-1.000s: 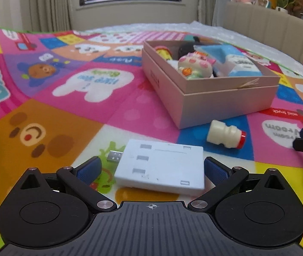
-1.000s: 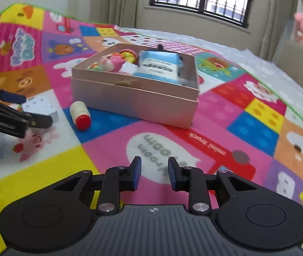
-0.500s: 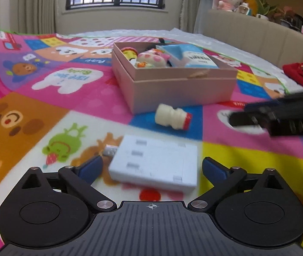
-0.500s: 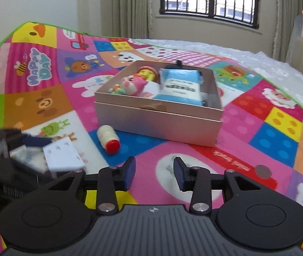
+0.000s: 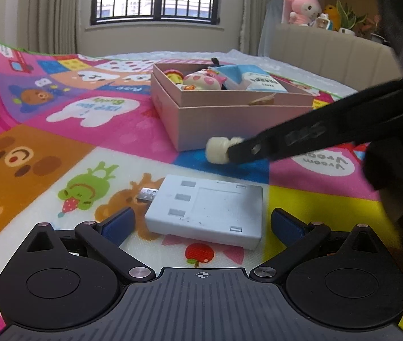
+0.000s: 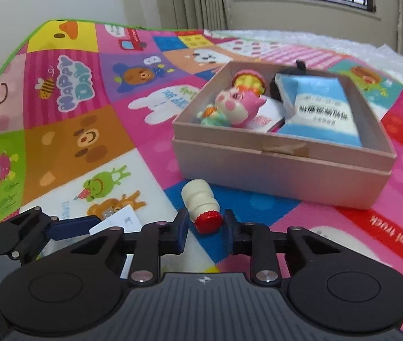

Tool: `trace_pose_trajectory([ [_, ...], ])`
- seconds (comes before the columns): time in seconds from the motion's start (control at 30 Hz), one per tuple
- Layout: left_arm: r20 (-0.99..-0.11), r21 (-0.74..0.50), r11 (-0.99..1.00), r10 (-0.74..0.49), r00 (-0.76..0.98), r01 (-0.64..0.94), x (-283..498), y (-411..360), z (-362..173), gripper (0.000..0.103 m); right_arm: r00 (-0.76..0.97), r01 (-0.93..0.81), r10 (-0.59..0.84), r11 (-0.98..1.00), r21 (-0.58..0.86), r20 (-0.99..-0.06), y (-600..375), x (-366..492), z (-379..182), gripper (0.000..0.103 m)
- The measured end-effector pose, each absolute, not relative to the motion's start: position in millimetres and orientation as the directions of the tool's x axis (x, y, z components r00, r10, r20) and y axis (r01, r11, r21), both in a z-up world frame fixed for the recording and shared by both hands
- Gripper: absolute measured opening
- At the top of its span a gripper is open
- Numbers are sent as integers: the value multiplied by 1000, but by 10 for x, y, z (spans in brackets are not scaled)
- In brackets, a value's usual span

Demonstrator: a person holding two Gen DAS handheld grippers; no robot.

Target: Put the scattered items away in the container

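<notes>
On the play mat, item by item:

Surface: a bright patchwork play mat (image 6: 68, 142) with cartoon animals, spread flat.
Container: a pink cardboard box (image 6: 275, 167), open at the top, near the middle of the mat.
Contents of box: a pink and cream pig toy (image 6: 235, 108), a blue and white packet (image 6: 321, 110), a yellow and pink toy (image 6: 248, 81) behind the pig, and a dark item at the back, too hidden to identify.
Bottle: a small cream bottle (image 6: 200, 201) with a red cap, lying on its side on the mat just in front of the box, cap towards the right wrist camera.
Right gripper (image 6: 205, 231): jaws closing, one each side of the bottle's red cap; the pads are not seen pressing on it.
Adapter: a flat white adapter (image 5: 207, 213) with a USB plug at its left end, lying on the mat nearer than the bottle.
Left gripper (image 5: 201, 223): jaws spread wide, either side of the adapter, clear of it; nothing held.
</notes>
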State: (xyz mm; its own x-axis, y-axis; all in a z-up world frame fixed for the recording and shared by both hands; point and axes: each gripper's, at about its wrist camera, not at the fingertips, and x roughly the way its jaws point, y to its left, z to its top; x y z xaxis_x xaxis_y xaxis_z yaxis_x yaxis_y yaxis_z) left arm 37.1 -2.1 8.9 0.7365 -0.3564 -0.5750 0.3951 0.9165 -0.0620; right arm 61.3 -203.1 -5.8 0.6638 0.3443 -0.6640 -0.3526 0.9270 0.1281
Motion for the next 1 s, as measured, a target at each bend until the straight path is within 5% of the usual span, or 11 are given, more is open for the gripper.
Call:
trace_pose_trajectory([
  [0.27,-568,-81,915,-368,736,395,370,2,81,103,717,-306,233,952,4,-657,-2458,173,300,24],
  [0.7,-559,-106,912,-384,735,397,374,50,77,103,752,-252,96,956,-149,-652,-2343,-45,60,26],
  [0.73,-559,-106,912,-385,735,397,373,50,77,103,753,-249,93,957,-151,-651,-2355,-56,60,35],
  [0.83,-558,-106,912,-385,735,397,373,51,77,103,771,-220,72,962,-159,-632,-2410,-105,45,83],
  [1.0,-558,-105,912,-385,735,397,371,51,78,103,751,-183,61,976,-118,-657,-2523,-117,-153,87],
])
